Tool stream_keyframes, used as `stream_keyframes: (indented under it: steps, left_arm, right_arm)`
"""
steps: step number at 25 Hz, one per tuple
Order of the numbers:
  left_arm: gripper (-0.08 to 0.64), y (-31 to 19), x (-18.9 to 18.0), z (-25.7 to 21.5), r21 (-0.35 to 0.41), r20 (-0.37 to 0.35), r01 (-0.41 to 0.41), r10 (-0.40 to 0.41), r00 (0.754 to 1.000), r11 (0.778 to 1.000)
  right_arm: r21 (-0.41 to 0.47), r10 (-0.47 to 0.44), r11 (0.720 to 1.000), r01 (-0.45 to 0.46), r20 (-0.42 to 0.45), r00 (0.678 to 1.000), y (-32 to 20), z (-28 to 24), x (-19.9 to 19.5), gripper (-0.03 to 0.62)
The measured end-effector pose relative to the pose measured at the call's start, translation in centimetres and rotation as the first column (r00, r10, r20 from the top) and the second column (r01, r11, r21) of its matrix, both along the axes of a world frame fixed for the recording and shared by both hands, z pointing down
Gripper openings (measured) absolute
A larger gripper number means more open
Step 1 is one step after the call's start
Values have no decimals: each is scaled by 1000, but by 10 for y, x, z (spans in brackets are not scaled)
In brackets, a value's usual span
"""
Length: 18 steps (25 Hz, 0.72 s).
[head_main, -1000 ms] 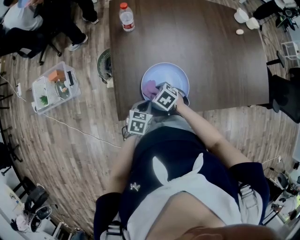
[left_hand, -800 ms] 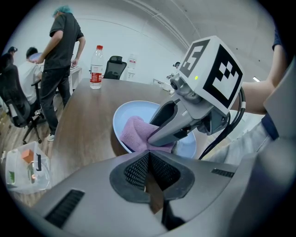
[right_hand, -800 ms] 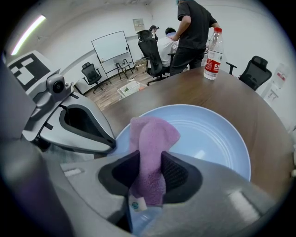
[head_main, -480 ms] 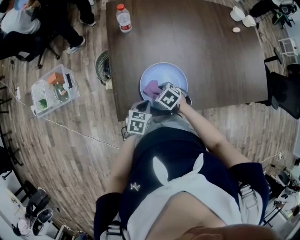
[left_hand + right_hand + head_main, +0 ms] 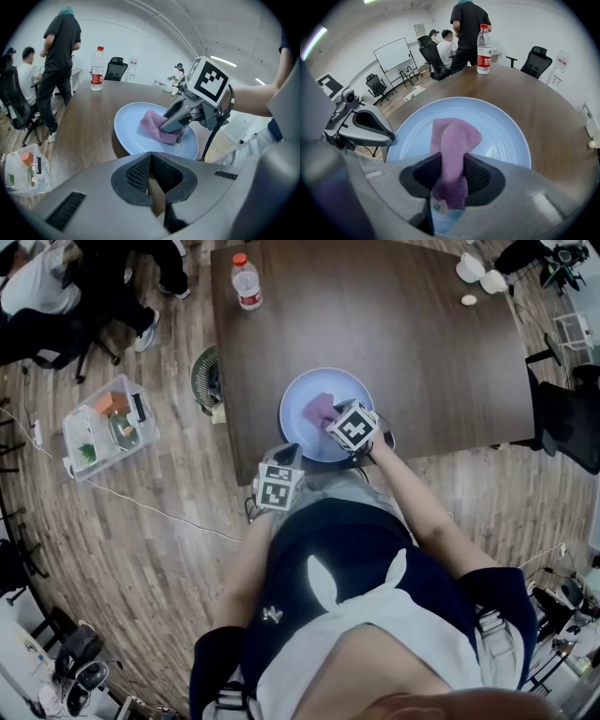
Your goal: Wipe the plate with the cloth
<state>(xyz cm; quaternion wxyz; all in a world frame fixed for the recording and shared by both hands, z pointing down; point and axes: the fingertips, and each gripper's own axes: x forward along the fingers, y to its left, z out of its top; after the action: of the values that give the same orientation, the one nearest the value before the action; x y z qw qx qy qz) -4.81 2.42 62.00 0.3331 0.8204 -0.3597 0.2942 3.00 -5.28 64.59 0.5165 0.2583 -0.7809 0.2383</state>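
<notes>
Pinching the cloth [image 5: 452,136], the right claw [image 5: 449,187] should sweep it flat over the plate [image 5: 506,136], left claw [image 5: 152,187] pressed together.

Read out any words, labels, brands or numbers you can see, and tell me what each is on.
No text here is readable.
Water bottle, red label: print too small to read.
Tag on the cloth: round mark, too blurred to read.
Marker cube: black-and-white squares only, no letters.
Emblem on the person's dark top: too small to read.
</notes>
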Motion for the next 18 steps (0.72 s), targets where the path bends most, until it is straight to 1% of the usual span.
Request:
stream_keyframes:
  steps: [2,6,7,10,12,15,16,17,18]
  left_arm:
    - [5,-1,-1,2,4,3,5,-5,1000,1000]
    - [5,-2,-5,6,14,22,5,-5,1000,1000]
    - [5,-4,-5,4,24,22,6,-6,1000,1000]
    - [5,-12,-6,-16,64,-9,25,-24,1000,998]
    - [5,-20,-6,-35,94,-42,48,-44,998,994]
    - [5,-30,-5,-63,149,-89,77,-64,994,986]
    - [5,-33,-3,-73,169,-104,83,-66,992,982]
    - [5,-35,-2,-82,188,-118,87,-66,991,978]
    - [5,-38,1,-91,206,-131,88,-62,989,975]
  right_arm:
    - [23,19,1000,-19,26,999,-4,-1,0,153]
    - [17,74,997,-76,65,995,0,-8,3,169]
    - [29,83,996,-86,75,994,0,-14,4,169]
    - [119,104,985,-121,144,984,-3,-42,4,167]
    - [187,124,968,-165,213,969,-5,-64,4,167]
    - [245,147,943,-226,305,941,-4,-93,4,160]
    - [262,148,935,-241,333,931,-2,-102,4,154]
    - [280,147,925,-256,358,922,-1,-111,4,85]
    - [297,146,916,-270,380,913,0,-119,3,52]
